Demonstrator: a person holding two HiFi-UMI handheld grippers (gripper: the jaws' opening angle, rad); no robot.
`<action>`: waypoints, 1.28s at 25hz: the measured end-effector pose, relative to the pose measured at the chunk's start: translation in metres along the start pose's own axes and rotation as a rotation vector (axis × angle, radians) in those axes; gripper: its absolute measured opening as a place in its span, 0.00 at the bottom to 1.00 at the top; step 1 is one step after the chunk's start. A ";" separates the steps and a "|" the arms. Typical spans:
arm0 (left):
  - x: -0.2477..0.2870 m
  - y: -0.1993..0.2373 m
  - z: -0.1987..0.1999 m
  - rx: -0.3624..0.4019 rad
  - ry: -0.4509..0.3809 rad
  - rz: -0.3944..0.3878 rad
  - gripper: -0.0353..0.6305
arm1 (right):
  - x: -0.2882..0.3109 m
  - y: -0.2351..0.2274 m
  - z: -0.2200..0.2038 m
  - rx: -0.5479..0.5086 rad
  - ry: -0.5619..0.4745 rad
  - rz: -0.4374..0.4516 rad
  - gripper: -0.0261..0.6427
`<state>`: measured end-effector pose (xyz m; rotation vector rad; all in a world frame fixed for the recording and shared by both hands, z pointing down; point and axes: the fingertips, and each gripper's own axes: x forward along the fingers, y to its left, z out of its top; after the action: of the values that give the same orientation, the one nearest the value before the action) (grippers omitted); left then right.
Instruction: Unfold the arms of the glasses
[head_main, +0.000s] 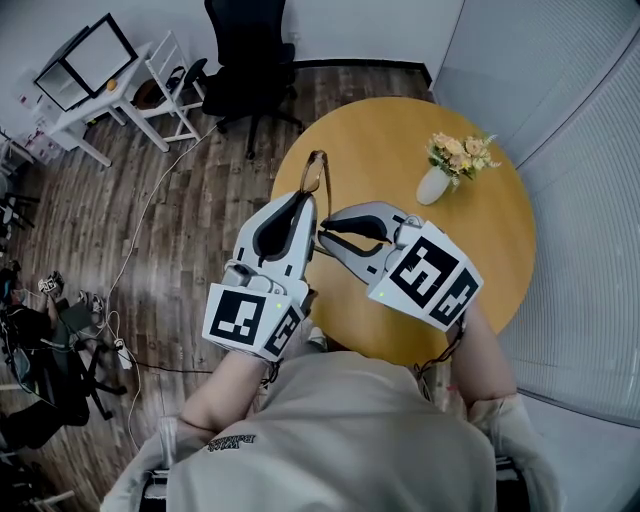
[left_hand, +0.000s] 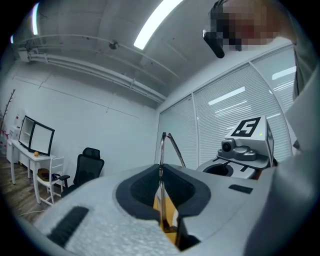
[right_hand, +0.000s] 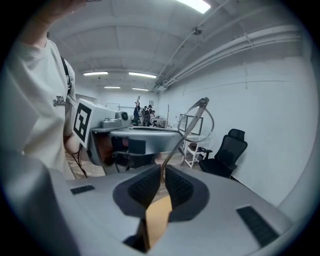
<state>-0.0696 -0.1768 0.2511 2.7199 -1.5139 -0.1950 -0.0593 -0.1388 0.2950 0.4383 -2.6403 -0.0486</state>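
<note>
The glasses (left_hand: 161, 150) are held above the worktop's (head_main: 400, 150) left edge, pinched in the nearly closed fingers of the left gripper (head_main: 308, 205) and right gripper (head_main: 328, 230). They could be bent by off-axis pulling, or slip free.

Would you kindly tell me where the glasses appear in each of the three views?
Head view: glasses just above centre, by the table's left edge.
Left gripper view: glasses centre, upright between the fingers.
Right gripper view: glasses right of centre, rising from the fingers.
Shared landmark: black office chair.
</note>
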 end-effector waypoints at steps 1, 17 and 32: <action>0.000 0.003 0.000 -0.001 -0.002 0.005 0.11 | -0.003 -0.002 -0.001 0.004 -0.003 -0.009 0.11; -0.002 0.014 -0.017 0.092 0.075 0.020 0.11 | -0.089 -0.056 0.004 0.012 -0.080 -0.263 0.11; -0.001 0.023 -0.012 0.092 0.082 0.041 0.11 | -0.112 -0.063 0.013 0.034 -0.167 -0.321 0.11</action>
<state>-0.0887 -0.1885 0.2654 2.7252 -1.5928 -0.0135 0.0479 -0.1640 0.2274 0.9017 -2.7076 -0.1479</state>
